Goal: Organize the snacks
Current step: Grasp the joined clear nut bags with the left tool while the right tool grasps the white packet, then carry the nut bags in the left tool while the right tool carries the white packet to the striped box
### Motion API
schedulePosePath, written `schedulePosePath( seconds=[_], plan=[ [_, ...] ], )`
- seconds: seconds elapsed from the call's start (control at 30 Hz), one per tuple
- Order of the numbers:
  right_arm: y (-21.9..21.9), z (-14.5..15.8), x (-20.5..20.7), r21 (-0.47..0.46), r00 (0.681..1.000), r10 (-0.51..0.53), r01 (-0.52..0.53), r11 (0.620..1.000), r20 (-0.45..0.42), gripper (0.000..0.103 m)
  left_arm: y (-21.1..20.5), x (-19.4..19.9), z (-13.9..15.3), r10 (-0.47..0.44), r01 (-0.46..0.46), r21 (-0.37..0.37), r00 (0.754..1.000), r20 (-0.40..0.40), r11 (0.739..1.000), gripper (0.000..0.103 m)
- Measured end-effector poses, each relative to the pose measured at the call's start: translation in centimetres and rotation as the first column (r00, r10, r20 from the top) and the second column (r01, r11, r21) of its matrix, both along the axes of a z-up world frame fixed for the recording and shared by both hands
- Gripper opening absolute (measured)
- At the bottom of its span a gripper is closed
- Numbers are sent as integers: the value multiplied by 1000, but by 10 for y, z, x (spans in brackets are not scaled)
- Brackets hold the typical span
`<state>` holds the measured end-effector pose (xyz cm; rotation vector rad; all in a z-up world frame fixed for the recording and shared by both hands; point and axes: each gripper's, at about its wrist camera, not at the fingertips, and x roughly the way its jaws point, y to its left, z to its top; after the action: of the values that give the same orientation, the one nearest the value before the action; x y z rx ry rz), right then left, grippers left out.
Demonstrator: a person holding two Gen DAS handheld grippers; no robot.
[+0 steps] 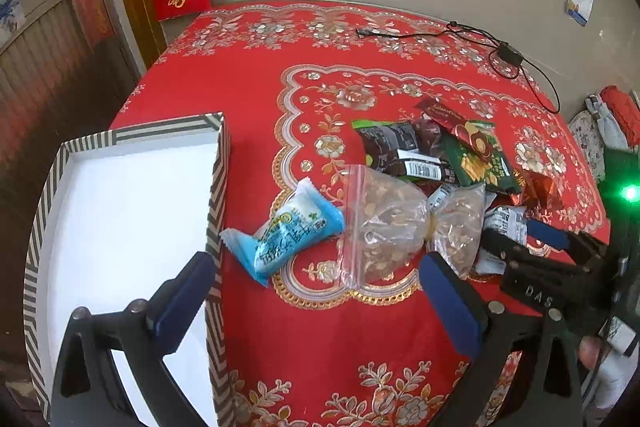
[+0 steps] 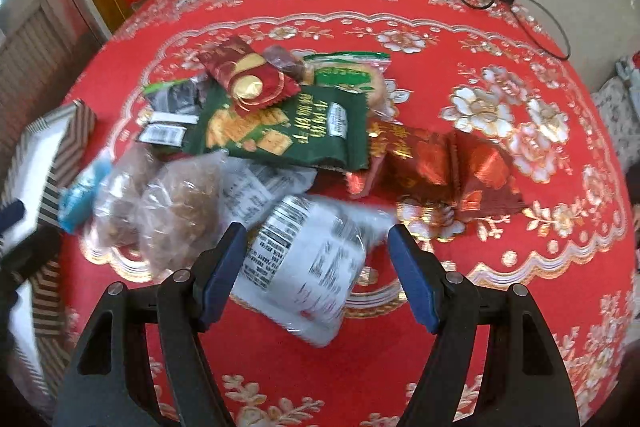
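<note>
Red cloth with gold flowers is covering the surface, and the snacks are lying in a pile on it. A white packet is sitting at the near edge of the pile, right between the spread fingers of the right hand-held gripper; I cannot tell if the fingers are touching it. Two clear bags of nuts are lying just beside it, and a blue packet is touching them on the far side. A green packet and a small red packet are resting on top, farther back. A striped box with a white inside is sitting beside the blue packet. The left hand-held gripper is hanging wide open, with one finger over the box and the other near the nuts. A black cable is lying at the far side.
</note>
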<state>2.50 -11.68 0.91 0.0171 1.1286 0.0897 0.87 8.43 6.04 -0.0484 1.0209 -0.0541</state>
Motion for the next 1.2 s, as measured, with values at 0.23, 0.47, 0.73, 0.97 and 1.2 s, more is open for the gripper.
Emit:
schedulePosePath(
  seconds=[0.23, 0.47, 0.73, 0.97, 1.2],
  plan=[
    [-43, -4, -11, 42, 997, -64, 66, 997, -37, 73, -26, 16, -3, -59, 59, -12, 998, -5, 998, 103],
    [-46, 1, -18, 41, 999, -33, 33, 999, -1, 73, -60, 32, -16, -112, 111, -21, 993, -48, 994, 103],
    [-43, -5, -15, 20, 1000, -8, 8, 1000, -9, 73, -80, 43, -34, -132, 134, 17, 987, -90, 991, 103],
    [-44, -6, -16, -6, 998, 58, -58, 998, 13, 60, -78, 44, -38, -149, 148, -18, 984, -96, 989, 84],
    [-46, -2, -21, 13, 995, 100, -101, 995, 7, 54, -72, 38, -34, -159, 157, -25, 981, -110, 987, 64]
  ],
)
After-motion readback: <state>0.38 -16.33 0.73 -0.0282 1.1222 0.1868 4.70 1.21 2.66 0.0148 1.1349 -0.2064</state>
